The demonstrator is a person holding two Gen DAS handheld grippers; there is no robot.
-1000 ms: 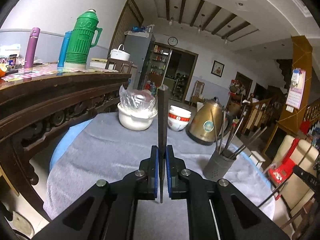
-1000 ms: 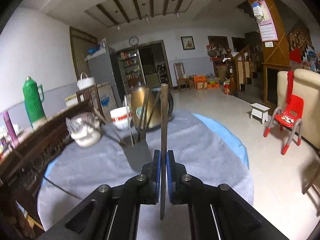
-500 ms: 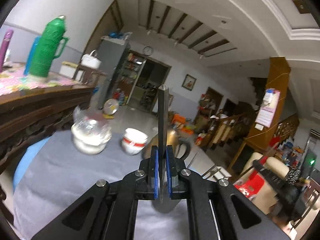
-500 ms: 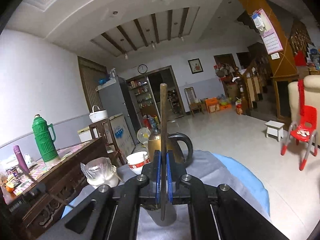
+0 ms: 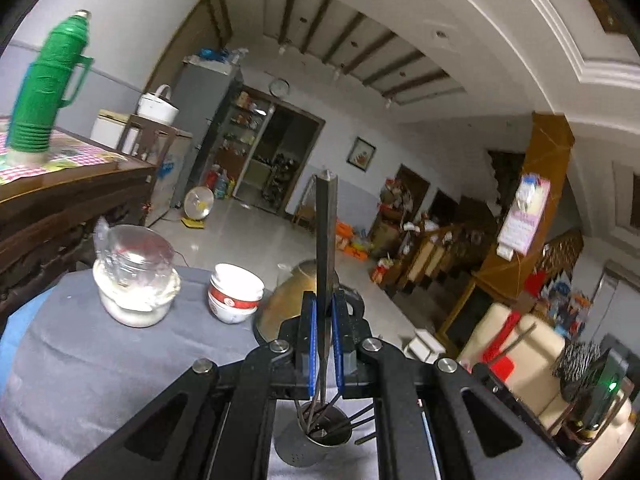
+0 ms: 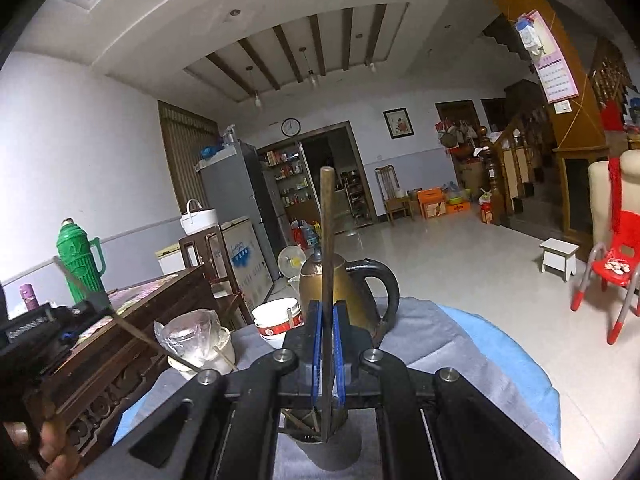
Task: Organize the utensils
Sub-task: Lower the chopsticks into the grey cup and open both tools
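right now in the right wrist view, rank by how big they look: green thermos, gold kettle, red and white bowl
1. gold kettle
2. green thermos, though it stands farther back, so its true size is unsure
3. red and white bowl

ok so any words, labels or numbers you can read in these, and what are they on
No text reads clearly enough to quote.
Freezer: blue writing on the front, blurred.
Wall calendar: grid of figures, too small.
Clock: dial marks too small.
Stacked bowls: red band with a round emblem, unreadable.
Orange box: print too small.
Shelf packets: labels too small.
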